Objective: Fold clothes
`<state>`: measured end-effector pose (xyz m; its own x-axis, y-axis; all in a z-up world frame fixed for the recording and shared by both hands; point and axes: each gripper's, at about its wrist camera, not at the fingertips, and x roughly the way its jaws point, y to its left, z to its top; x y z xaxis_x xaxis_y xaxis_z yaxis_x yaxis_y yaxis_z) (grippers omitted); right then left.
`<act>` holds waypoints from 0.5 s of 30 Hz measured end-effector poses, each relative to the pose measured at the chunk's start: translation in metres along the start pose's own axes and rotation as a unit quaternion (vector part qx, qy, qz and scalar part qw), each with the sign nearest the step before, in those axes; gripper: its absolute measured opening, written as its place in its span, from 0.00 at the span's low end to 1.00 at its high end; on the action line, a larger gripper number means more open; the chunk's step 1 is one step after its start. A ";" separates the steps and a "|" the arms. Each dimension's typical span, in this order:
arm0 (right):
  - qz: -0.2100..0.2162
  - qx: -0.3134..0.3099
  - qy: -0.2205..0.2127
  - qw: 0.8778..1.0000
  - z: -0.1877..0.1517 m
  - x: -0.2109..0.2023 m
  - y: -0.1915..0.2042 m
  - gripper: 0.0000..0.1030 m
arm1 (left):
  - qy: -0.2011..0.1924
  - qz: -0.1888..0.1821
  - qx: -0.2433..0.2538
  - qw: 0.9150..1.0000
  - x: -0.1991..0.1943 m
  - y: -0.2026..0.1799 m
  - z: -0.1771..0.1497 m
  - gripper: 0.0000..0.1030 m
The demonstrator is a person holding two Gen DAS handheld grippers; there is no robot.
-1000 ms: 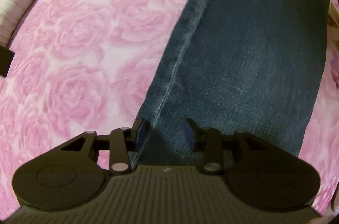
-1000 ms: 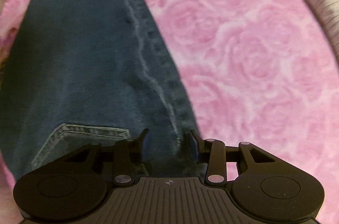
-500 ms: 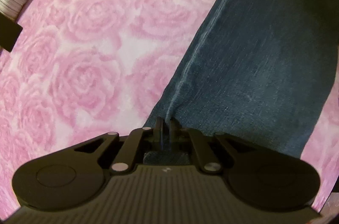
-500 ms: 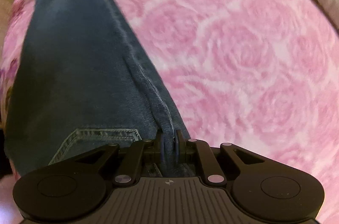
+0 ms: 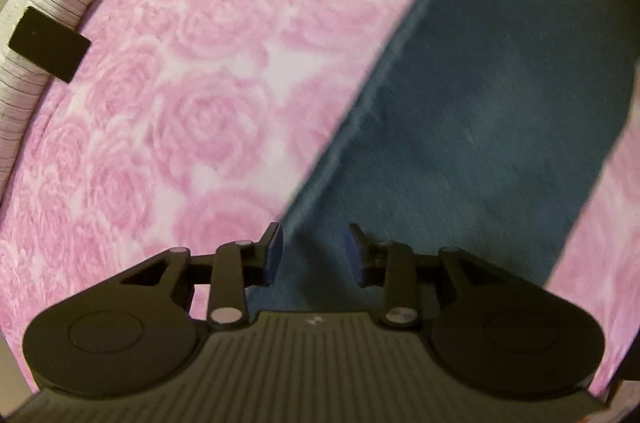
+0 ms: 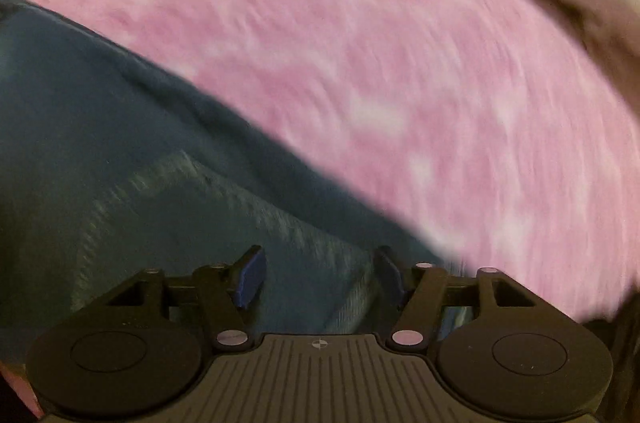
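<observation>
Underneath everything lies a pink blanket with a rose pattern, and it fills most of both views. In the right wrist view the blanket is strongly blurred, so the roses are hard to see there. On the blanket lie the dark blue jeans, spread flat. In the left wrist view they run from the near middle to the far right, and their left edge with its seam crosses the picture diagonally. In the right wrist view the jeans cover the near left part, and a pocket with pale stitching shows just in front of the fingers. At the far left of the left wrist view a pale striped edge borders the blanket, with a small black rectangle on it.

The left gripper has its fingers apart, over the edge of the jeans, holding nothing. The right gripper also has its fingers wide apart above the pocket, holding nothing.
</observation>
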<state>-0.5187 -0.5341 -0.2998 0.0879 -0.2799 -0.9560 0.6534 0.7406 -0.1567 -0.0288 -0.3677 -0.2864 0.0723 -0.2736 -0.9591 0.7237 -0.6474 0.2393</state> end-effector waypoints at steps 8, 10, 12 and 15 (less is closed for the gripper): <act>-0.050 0.052 -0.054 0.996 0.023 -0.055 0.091 0.96 | 0.018 0.006 0.087 0.996 -0.020 0.010 -0.100 0.30; -0.053 0.053 -0.072 0.995 0.034 -0.071 0.130 0.96 | 0.008 0.011 0.124 0.992 -0.024 0.020 -0.131 0.30; -0.039 0.051 -0.084 0.994 0.053 -0.082 0.194 0.96 | -0.014 0.011 0.164 0.986 -0.023 0.032 -0.160 0.30; -0.015 0.047 -0.100 0.994 0.083 -0.097 0.294 0.96 | -0.065 -0.024 0.202 0.977 -0.014 0.057 -0.195 0.30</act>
<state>-0.2723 -0.3400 -0.2330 0.2089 -0.4233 -0.8816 0.7240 0.6730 -0.1516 0.1452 -0.2624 -0.2887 -0.0627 -0.3066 -0.9498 0.3914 -0.8829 0.2592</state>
